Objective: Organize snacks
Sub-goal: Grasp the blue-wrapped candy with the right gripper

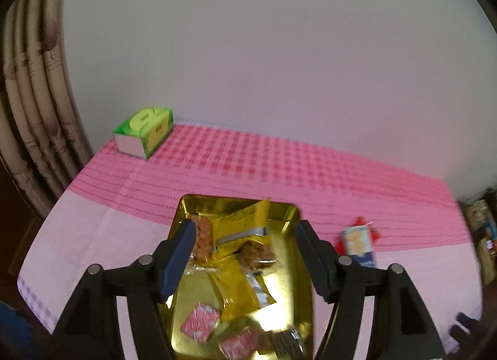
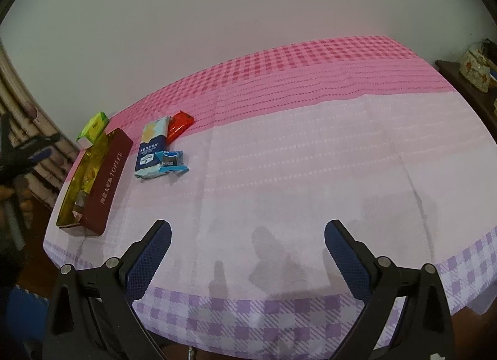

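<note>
My left gripper (image 1: 245, 254) hangs wide apart over the gold-lined toffee tin (image 1: 279, 304), pads clear of the yellow packets (image 1: 239, 226) inside. My right gripper (image 2: 248, 254) spreads wide and empty above the near tablecloth (image 2: 310, 173).

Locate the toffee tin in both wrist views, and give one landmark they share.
Left wrist: toffee tin at bottom centre, gold inside facing up, under the open left gripper.
Right wrist: same tin at left edge, seen from its dark red side, well away from the open right gripper.
Shared landmark: green tissue box beyond the tin.
</note>
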The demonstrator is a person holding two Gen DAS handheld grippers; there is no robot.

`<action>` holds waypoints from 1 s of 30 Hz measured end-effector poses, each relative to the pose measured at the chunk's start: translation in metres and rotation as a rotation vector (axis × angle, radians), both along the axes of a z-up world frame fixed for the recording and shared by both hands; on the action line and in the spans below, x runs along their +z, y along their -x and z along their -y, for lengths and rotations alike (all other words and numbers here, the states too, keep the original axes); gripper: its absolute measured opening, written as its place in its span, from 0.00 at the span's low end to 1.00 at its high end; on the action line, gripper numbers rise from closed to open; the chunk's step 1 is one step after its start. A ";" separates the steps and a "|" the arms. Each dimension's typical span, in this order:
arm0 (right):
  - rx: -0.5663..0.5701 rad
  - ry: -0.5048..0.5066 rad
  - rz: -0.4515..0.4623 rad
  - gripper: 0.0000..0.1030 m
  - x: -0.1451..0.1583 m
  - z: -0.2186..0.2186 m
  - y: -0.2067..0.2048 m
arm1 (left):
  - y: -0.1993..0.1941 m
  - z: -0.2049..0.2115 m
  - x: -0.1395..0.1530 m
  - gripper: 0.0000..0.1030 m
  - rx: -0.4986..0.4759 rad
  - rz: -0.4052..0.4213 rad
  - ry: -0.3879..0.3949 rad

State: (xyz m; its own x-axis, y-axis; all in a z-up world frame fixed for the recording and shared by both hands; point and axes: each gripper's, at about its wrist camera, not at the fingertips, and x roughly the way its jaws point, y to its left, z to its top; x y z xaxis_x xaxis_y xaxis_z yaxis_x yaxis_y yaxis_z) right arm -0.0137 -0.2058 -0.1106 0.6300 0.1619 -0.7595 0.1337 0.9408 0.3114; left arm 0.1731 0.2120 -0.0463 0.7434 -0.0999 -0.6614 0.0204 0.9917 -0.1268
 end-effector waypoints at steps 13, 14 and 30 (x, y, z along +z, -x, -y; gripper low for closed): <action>0.276 0.193 0.037 0.96 -0.021 -0.084 -0.058 | 0.199 -0.044 -0.040 0.73 -0.011 0.026 0.096; 0.301 0.214 0.038 0.95 -0.021 -0.093 -0.069 | 0.202 -0.046 -0.044 0.73 -0.007 0.022 0.114; 0.381 0.351 -0.044 0.25 -0.034 -0.138 -0.141 | 0.208 -0.053 -0.038 0.73 -0.028 0.042 0.229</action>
